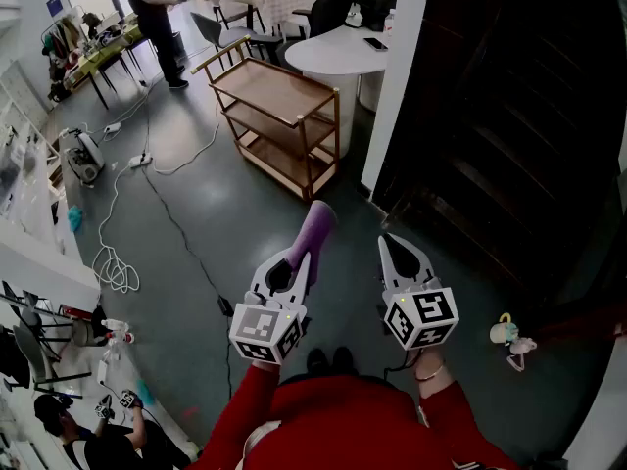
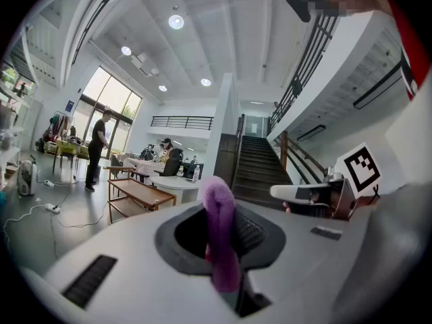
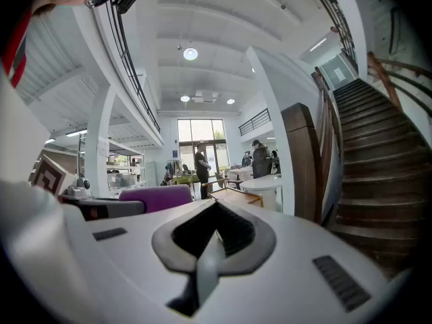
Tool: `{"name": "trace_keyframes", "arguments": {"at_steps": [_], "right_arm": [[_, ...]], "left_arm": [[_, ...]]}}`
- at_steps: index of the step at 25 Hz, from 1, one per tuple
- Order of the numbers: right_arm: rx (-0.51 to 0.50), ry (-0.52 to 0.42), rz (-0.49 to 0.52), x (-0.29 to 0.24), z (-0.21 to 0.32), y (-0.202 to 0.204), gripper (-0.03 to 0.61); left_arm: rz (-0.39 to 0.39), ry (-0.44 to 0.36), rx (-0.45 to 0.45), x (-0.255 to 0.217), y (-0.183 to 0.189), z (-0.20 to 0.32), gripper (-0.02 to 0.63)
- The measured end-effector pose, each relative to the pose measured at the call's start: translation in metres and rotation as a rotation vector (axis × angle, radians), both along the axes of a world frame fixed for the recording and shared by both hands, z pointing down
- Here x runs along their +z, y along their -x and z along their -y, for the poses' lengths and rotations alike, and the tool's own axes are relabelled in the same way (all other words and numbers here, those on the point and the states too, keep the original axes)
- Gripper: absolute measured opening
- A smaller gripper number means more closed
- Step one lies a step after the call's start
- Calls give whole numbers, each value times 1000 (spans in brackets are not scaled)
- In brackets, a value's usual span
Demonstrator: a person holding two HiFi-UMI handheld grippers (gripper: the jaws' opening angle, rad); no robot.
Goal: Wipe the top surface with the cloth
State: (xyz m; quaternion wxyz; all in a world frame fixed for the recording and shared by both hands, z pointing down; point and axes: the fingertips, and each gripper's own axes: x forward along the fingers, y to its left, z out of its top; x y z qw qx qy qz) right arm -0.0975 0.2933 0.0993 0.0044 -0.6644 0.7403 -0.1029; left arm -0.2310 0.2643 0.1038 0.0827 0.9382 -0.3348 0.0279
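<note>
Cloth [image 1: 315,231] is a purple fuzzy one, pinched in the left hand-held gripper [image 1: 297,262]. The jaws are clamped on its lower part and the rest sticks up past the tips. It's up in the air over the grey floor [image 1: 196,262], not touching anything. Right hand-held gripper [image 1: 390,246] is just beside it, jaws pressed together with nothing between them.

So progress-wise: cloth is in hand, and that's about it. No wiping has started as far as I can see. My guess is the surface in question is the top shelf of the wooden cart [image 1: 279,91] ahead, which is well apart from both. The white round counter [image 1: 333,52] behind it could be the one too, can't tell. Either way the person has to walk over, lay the cloth flat and do the whole wipe.
</note>
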Motion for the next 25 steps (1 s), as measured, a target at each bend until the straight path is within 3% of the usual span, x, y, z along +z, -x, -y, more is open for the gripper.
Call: {"name": "trace_keyframes", "arguments": {"at_steps": [16,25], "right_arm": [[0,3,22,4,5,-3,11],[29,50,36,18,14,-4,12]], "left_arm": [[3,19,-12,8,2,6,51],[9,47,-11,18,12,18,51]]}}
